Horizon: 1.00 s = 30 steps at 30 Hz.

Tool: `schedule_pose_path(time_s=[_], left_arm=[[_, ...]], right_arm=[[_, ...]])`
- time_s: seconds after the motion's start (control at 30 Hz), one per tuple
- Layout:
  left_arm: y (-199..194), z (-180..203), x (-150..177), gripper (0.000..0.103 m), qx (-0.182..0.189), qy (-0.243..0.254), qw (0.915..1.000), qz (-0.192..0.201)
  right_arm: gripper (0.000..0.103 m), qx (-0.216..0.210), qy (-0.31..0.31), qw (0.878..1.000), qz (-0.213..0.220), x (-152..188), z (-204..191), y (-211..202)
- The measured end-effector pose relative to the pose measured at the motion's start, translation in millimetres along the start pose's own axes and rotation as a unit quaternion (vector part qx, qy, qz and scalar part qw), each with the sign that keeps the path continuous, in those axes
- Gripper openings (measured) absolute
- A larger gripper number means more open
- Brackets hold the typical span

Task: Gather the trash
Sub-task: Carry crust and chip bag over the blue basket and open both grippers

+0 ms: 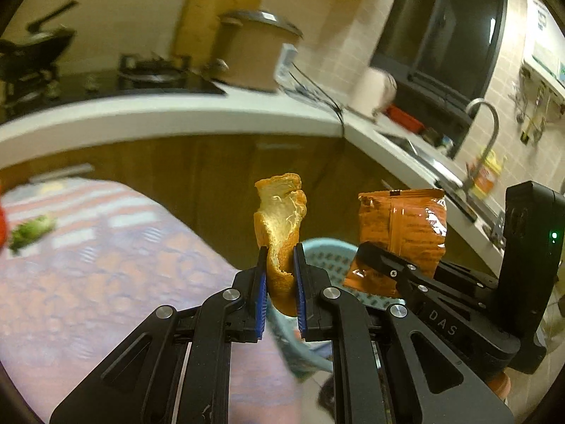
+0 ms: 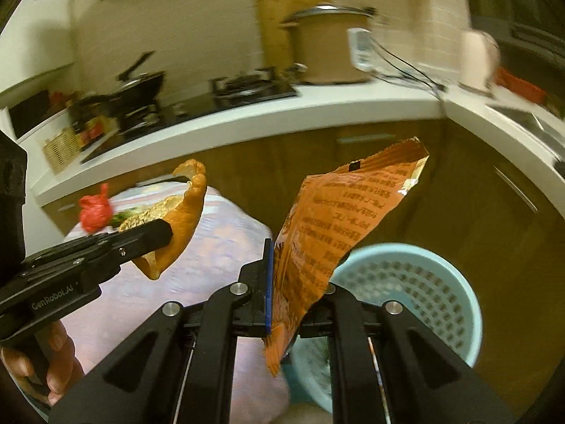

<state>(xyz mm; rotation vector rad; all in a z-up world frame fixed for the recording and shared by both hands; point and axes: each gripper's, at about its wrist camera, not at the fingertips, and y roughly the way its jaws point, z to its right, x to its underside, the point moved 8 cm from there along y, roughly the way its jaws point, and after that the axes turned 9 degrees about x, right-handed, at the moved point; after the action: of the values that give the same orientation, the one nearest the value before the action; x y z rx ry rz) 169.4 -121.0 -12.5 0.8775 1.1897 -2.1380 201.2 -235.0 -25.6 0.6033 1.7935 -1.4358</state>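
Peel [image 1: 279, 233] clamped upright between left gripper [image 1: 279, 275] fingers [image 1: 262, 282]; wrapper [image 2: 328, 233] pinched flat between right gripper [image 2: 282, 282] fingers [image 2: 267, 282], rising above them. Both lifted off the desk [image 1: 106, 265], carried side by side. Bin [image 2: 423, 289] just beyond and below the right fingers, open, contents not readable. Neither piece dropped in yet. Left behind on the desk, well beyond the left fingers: red wad [image 2: 94, 212] and green scrap [image 1: 31, 233]. By this look, roughly midway: two pieces in hand awaiting release over the bin, at least two more to fetch.
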Motion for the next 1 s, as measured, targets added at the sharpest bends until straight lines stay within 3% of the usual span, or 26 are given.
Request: schedule_pose_path(time_s=[0.4, 0.5, 0.57, 0.63, 0.67, 1.0], left_arm=[[98.1, 21.9, 43.6, 0.014, 0.042, -0.012, 0.9939, -0.101], [108.3, 21.9, 50.6, 0.022, 0.043, -0.011, 0.9923, -0.115], [110.2, 20.5, 51.5, 0.043, 0.042, -0.014, 0.9925, -0.114], [107.9, 19.7, 50.8, 0.044, 0.037, -0.011, 0.9931, -0.11], [107.0, 19.0, 50.2, 0.044, 0.035, -0.01, 0.9932, -0.11], [87.9, 3.8, 43.3, 0.046, 0.028, -0.027, 0.995, -0.091]], right_arm=[[0.007, 0.059, 0.029, 0.993, -0.101, 63.1, 76.4, 52.8], [0.009, 0.058, 0.041, 0.989, -0.126, 73.6, 85.0, 63.9], [0.02, 0.06, 0.054, 0.987, -0.142, 79.6, 93.4, 70.3], [0.058, 0.065, 0.063, 0.985, -0.149, 83.0, 99.5, 74.2], [0.063, 0.075, 0.068, 0.984, -0.146, 83.7, 104.1, 74.2], [0.064, 0.077, 0.067, 0.984, -0.146, 80.5, 114.8, 67.5]])
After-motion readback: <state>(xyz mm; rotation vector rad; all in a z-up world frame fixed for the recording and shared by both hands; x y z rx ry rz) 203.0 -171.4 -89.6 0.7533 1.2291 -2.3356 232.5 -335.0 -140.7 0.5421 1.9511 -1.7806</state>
